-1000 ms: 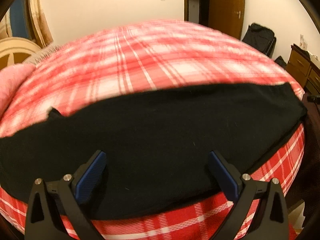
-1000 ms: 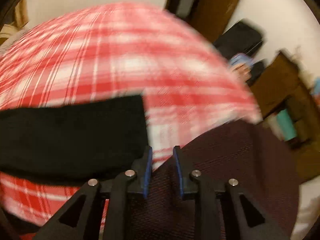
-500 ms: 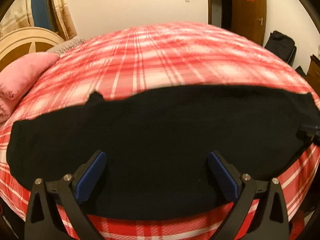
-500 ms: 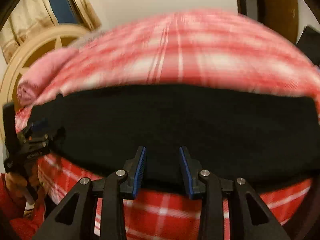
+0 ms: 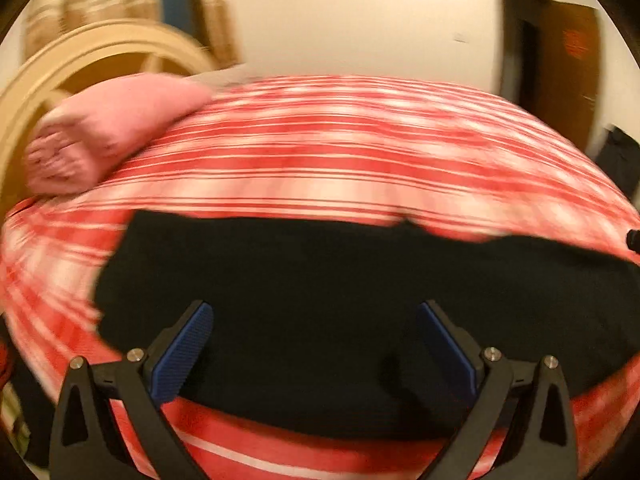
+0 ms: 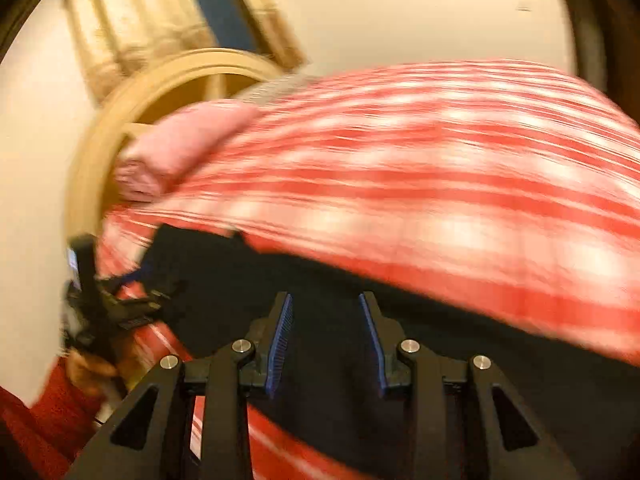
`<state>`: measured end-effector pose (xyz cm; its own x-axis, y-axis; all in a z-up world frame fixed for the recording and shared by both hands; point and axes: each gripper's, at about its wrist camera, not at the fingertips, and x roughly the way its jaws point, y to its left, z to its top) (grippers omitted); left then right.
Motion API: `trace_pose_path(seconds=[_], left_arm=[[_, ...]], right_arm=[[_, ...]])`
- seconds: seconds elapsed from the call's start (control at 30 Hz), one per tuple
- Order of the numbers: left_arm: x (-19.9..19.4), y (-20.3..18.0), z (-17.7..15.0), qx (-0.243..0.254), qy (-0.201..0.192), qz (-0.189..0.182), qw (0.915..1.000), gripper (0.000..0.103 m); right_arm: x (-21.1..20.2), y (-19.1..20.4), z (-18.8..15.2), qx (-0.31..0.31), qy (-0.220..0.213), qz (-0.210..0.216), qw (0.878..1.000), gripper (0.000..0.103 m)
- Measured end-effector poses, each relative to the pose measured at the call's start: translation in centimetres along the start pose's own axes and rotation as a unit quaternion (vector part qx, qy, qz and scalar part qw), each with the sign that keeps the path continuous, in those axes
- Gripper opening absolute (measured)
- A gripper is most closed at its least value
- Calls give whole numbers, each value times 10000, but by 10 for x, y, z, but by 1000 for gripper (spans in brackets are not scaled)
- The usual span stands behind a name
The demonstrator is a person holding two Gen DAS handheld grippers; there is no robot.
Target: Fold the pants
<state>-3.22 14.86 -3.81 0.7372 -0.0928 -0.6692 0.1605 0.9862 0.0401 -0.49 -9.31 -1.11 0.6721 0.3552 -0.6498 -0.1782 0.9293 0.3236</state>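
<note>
Both views have swung left toward the pants' (image 5: 320,300) end on the bed (image 5: 360,152). Our left gripper (image 5: 314,340) has fingers wide, empty; right gripper (image 6: 326,340) narrower, empty. We judge end-grab next.

Left wrist cam: low at near edge of bed (image 5: 360,152), facing headboard (image 5: 80,64) end, close over black pants (image 5: 320,300). Right wrist cam: same edge, farther from headboard (image 6: 132,92), tilted. Both share pants (image 6: 328,280), pink pillow (image 5: 108,128), bed (image 6: 440,160).
</note>
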Motion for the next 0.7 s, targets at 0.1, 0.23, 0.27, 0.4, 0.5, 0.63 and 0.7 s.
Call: trace_pose_path(seconds=[0.1, 0.23, 0.27, 0.4, 0.5, 0.63, 0.7], left_arm=[[13, 32, 3, -297, 44, 530, 9981, 103], [33, 54, -8, -584, 319, 779, 9947, 103], [37, 56, -11, -607, 374, 765, 9945, 103], [39, 60, -18, -731, 268, 622, 9950, 103], [40, 61, -18, -814, 289, 538, 9948, 103], [41, 62, -16, -805, 320, 510, 9949, 103], [41, 62, -16, -810, 337, 503, 9949, 103]], right_arm=[[56, 35, 19, -203, 264, 537, 9980, 36], [137, 73, 32, -500, 696, 719, 9937, 36], [151, 79, 30, -519, 794, 738, 9927, 36], [178, 87, 19, -541, 1077, 724, 9901, 37], [176, 87, 19, -499, 1202, 1040, 9860, 37], [182, 81, 23, -400, 1199, 1021, 9867, 37], [187, 82, 26, -257, 1257, 1219, 9842, 37]])
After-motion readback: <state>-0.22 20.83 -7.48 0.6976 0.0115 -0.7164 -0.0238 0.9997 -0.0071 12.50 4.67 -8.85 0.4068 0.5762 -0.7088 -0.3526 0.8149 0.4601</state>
